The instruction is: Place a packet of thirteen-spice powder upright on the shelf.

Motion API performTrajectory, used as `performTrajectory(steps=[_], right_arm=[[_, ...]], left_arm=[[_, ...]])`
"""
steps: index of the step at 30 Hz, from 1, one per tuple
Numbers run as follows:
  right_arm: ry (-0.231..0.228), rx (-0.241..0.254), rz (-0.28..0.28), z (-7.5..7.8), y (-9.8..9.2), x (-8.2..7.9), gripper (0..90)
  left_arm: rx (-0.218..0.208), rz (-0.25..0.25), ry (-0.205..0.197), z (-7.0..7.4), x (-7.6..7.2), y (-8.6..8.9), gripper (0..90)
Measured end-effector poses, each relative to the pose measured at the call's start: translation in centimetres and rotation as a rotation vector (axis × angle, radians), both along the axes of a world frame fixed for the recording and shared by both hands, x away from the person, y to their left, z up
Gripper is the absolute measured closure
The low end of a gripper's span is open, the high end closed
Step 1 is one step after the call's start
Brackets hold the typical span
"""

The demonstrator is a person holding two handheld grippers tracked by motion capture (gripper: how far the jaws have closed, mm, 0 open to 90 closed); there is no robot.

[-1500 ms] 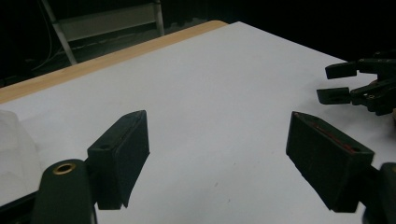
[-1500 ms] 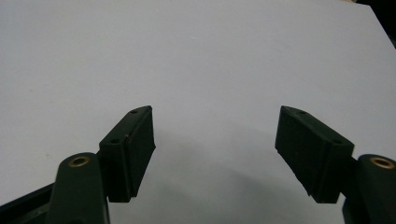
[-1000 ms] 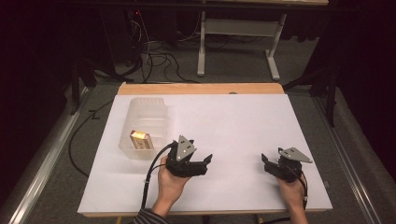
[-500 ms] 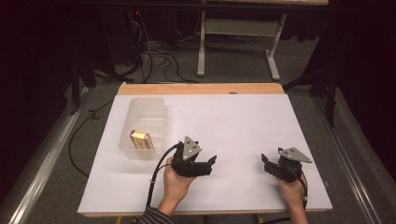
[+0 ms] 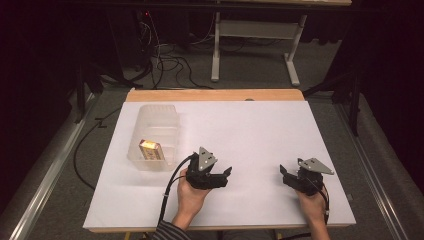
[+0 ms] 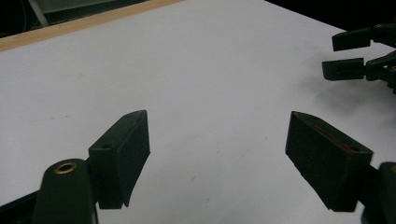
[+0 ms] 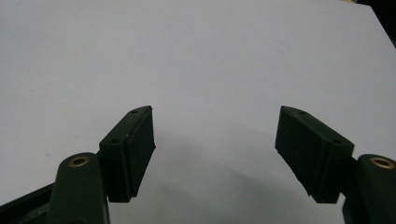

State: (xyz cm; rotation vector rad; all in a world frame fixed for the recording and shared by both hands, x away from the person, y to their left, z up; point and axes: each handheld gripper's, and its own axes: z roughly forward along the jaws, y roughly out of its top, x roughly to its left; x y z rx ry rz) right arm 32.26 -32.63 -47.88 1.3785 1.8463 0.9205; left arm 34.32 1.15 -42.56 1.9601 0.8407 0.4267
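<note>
High view, left hand-held gripper (image 5: 226,176) and right hand-held gripper (image 5: 285,175) both spread wide, small box (image 5: 150,149) label unreadable

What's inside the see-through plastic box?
The clear plastic box holds one small yellowish packet near its front end. The rest looks empty. What the packet is, or anything beneath it, cannot be made out.

My left gripper (image 5: 227,172) and right gripper (image 5: 284,171) are both black, each topped by a grey three-cornered plate. From the left one a black cable (image 5: 169,190) trails off. At my left wrist I see a striped sleeve (image 5: 167,232), dark with lighter bands, I think; it's dim there. Close up, my jaws are flat black blocks with small screw holes, and brass-coloured rings sit at their bases.
</note>
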Motion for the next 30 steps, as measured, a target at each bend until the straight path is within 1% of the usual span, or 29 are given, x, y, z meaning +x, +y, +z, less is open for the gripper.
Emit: performTrajectory(steps=[5, 10, 17, 22, 26, 30], right_arm=[[0.000, 0.008, -0.007, 0.0, 0.0, 0.0, 28.8], [0.001, 0.006, -0.004, 0.0, 0.0, 0.0, 28.8], [0.000, 0.008, -0.007, 0.0, 0.0, 0.0, 28.8], [0.001, 0.007, -0.005, 0.0, 0.0, 0.0, 28.8], [0.001, 0.011, -0.008, 0.0, -0.1, 0.0, 28.7], [0.002, 0.010, -0.008, 0.0, 0.0, 0.0, 28.8]], left_arm=[[0.023, 0.007, 0.016, -0.6, 0.5, -0.1, 22.5], [0.020, 0.016, 0.037, -1.2, 0.9, -0.1, 22.6], [0.044, 0.026, 0.059, -2.0, 1.7, -0.5, 22.8], [0.049, 0.034, 0.068, -2.4, 2.1, -0.7, 23.2], [0.044, 0.041, 0.079, -2.8, 2.6, -0.8, 23.7], [0.047, 0.053, 0.069, -3.1, 3.0, -0.9, 23.8]])
